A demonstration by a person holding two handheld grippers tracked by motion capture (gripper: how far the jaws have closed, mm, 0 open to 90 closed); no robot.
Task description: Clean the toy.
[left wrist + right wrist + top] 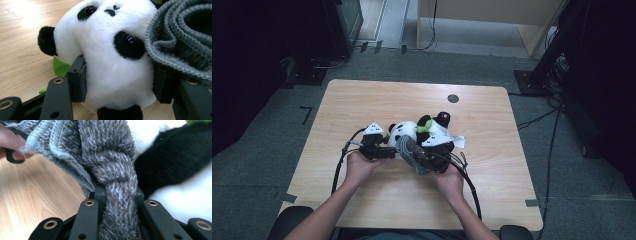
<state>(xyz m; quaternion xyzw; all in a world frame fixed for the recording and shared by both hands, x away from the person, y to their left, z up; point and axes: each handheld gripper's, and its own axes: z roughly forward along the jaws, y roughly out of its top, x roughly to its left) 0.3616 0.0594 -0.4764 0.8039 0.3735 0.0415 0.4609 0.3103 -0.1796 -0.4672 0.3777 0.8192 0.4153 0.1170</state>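
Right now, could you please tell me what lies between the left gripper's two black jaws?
The white plush panda's head is clamped in the left gripper, seen in the left gripper view; grey knitted cloth lies beside it.

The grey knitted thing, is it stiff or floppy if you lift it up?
Probably floppy: the grey knitted thing bunches and twists where the right gripper pinches it. It looks fuzzy, so it likely won't slip from the jaws. It seems light too, draping loosely against the panda toy without squashing it.
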